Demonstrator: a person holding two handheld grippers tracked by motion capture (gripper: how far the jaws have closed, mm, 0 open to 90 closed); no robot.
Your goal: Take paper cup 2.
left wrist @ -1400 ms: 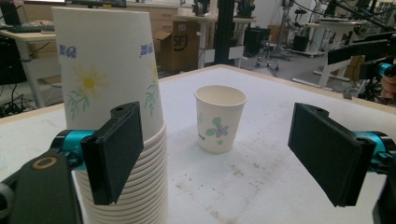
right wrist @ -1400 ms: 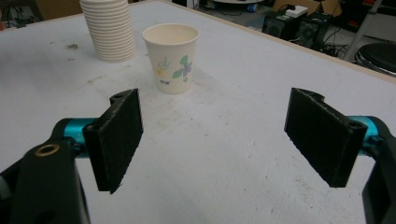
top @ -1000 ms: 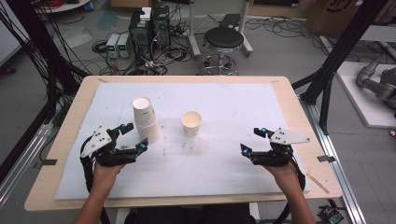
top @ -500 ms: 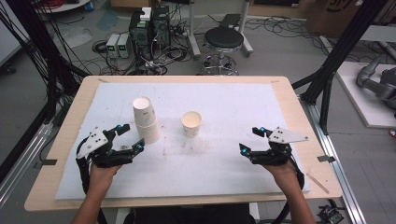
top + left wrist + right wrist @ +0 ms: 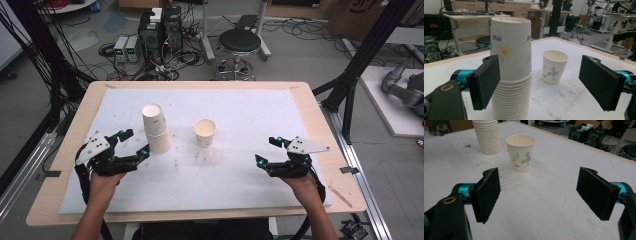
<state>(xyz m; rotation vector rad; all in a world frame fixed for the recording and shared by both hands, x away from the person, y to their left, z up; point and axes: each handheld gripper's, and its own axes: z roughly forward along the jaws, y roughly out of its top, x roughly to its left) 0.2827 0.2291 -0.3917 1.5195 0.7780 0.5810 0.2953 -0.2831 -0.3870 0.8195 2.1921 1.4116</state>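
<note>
Just ahead of the spread left tongs (image 5: 134, 144) stood the cup stack (image 5: 155, 128); right tongs (image 5: 266, 151), also spread, hovered well apart from the single cup (image 5: 205, 132).

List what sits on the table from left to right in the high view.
left gripper → cup stack → single cup → right gripper
</note>
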